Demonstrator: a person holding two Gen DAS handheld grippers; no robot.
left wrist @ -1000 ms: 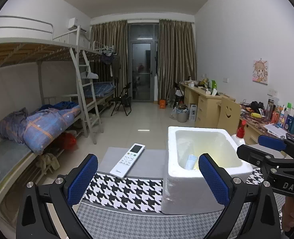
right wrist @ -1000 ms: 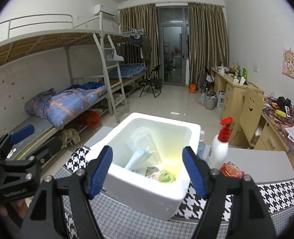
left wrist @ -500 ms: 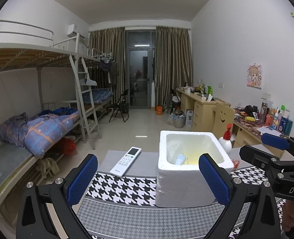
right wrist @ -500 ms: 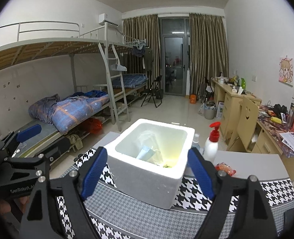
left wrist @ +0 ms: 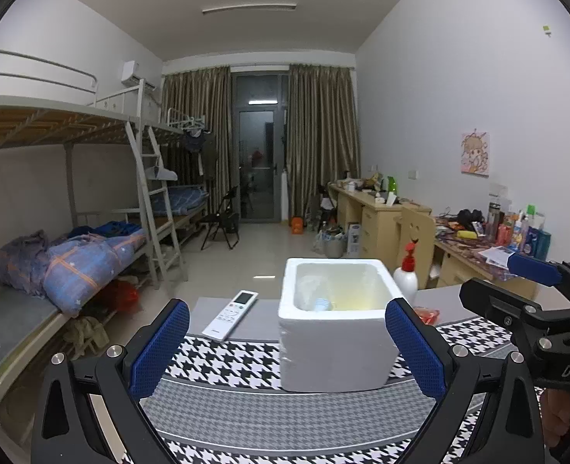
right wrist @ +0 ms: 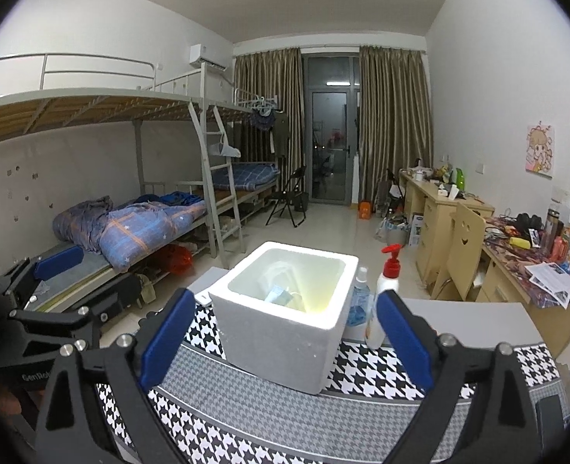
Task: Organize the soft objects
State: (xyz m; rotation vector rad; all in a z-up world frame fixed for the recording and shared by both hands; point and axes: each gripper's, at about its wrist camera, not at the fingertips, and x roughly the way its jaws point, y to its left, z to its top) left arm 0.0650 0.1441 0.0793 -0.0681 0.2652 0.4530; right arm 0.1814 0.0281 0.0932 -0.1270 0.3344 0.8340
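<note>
A white foam box stands on the houndstooth cloth, with soft items lying low inside it, a pale blue one showing. My left gripper is open and empty, back from the box's near wall. My right gripper is also empty, its jaws still opening, the box framed between its blue pads but well beyond them. Each gripper shows at the edge of the other's view.
A white remote lies left of the box. A red-pump bottle, a small blue bottle and a red packet sit to its right. Bunk beds stand left, cluttered desks right.
Both grippers have drawn back from the foam box, which now looks smaller and farther off. The right gripper's jaws have spread wider.
</note>
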